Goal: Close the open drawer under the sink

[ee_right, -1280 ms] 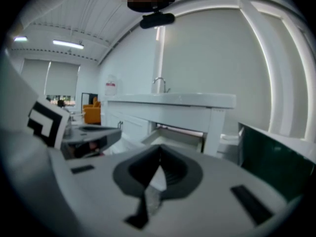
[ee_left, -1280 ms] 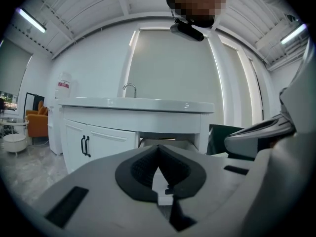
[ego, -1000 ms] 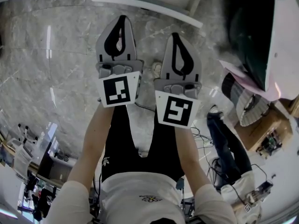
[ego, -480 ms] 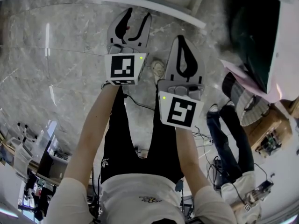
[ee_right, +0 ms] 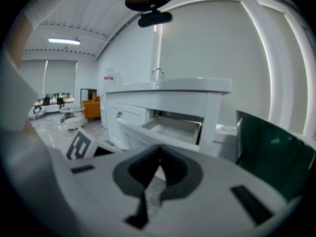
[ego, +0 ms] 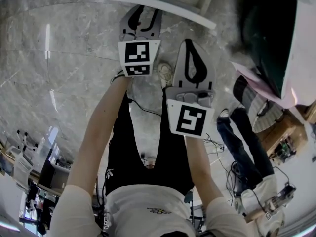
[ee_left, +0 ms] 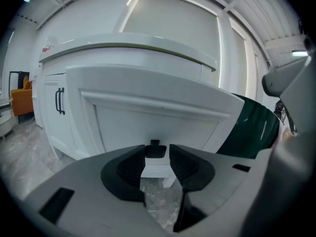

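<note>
My left tool (ego: 147, 14) is up at the white open drawer (ee_right: 173, 126). The drawer stands pulled out of the white vanity cabinet (ee_right: 123, 113), just under the white sink surface (ee_right: 168, 86) with its curved tap (ee_right: 157, 73).

Along the left tool, the flat panelled drawer front (ee_left: 148, 113) fills the view, and its small dark knob (ee_left: 157, 150) shows in the gap at my fingertips. The jaws are closing, but the pads press on neither the knob nor anything else. I cannot tell whether the knob sits between the tips or just beyond them. My right tool (ego: 190, 44) hangs beside the left one, jaws together on nothing, well short of the drawer.

As I judge it, the step in hand is to make contact with the front and push. No grip is needed for that. I would set the tips against the panel close to the knob, near the middle of its width, so the drawer runs straight on its slides instead of twisting. The push should follow the drawer's line of travel, not bear down on the front. I would slow near the end so the front meets the cabinet softly. The tips should stay off the top edge, where the front tucks under the surface, and the right tool should keep clear of the drawer's side.
</note>
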`<move>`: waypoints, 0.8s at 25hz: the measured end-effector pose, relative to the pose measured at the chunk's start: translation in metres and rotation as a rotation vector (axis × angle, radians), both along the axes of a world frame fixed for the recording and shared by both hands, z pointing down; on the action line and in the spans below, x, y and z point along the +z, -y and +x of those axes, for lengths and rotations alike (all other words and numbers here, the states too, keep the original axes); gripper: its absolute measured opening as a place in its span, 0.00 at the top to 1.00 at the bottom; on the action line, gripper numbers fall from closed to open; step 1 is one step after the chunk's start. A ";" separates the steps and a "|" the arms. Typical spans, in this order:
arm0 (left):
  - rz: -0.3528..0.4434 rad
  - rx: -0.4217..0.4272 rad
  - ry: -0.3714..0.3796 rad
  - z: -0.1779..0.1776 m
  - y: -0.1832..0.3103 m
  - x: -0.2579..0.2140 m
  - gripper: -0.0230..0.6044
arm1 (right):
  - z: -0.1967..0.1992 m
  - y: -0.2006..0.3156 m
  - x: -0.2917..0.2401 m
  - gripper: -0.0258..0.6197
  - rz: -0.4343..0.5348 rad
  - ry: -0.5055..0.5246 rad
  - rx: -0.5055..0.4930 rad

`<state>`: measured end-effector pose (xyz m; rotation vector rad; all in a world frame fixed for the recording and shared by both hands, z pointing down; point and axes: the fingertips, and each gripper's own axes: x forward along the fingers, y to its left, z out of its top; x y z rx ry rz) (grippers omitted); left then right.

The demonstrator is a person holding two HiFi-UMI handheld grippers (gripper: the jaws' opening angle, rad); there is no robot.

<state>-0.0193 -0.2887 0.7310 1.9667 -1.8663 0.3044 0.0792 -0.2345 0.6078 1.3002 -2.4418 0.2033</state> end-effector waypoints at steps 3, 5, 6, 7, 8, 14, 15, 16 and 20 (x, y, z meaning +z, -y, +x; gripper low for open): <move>-0.006 -0.015 0.003 -0.002 0.002 0.006 0.74 | 0.004 0.000 0.008 0.91 -0.010 -0.006 0.001; -0.003 0.011 0.026 -0.002 0.003 0.008 0.73 | 0.006 0.000 0.010 0.91 -0.016 -0.007 0.004; 0.000 0.023 0.035 -0.001 0.004 0.008 0.73 | 0.007 0.001 0.009 0.91 -0.018 -0.006 0.007; 0.002 0.034 0.042 -0.001 0.004 0.008 0.73 | 0.008 0.002 0.009 0.91 -0.019 -0.005 0.010; 0.003 0.042 0.049 -0.001 0.004 0.008 0.73 | 0.009 0.004 0.008 0.91 -0.019 -0.005 0.012; 0.013 0.081 0.067 0.001 0.006 0.008 0.74 | 0.015 0.012 0.009 0.91 -0.010 0.000 0.028; 0.014 0.093 0.074 0.001 0.006 0.007 0.74 | 0.016 0.012 0.009 0.91 -0.010 -0.001 0.032; 0.014 0.103 0.080 0.001 0.005 0.007 0.74 | 0.016 0.011 0.010 0.91 -0.012 0.000 0.034; 0.001 0.117 0.080 0.000 0.005 0.005 0.74 | 0.010 0.007 0.011 0.91 -0.016 0.009 0.026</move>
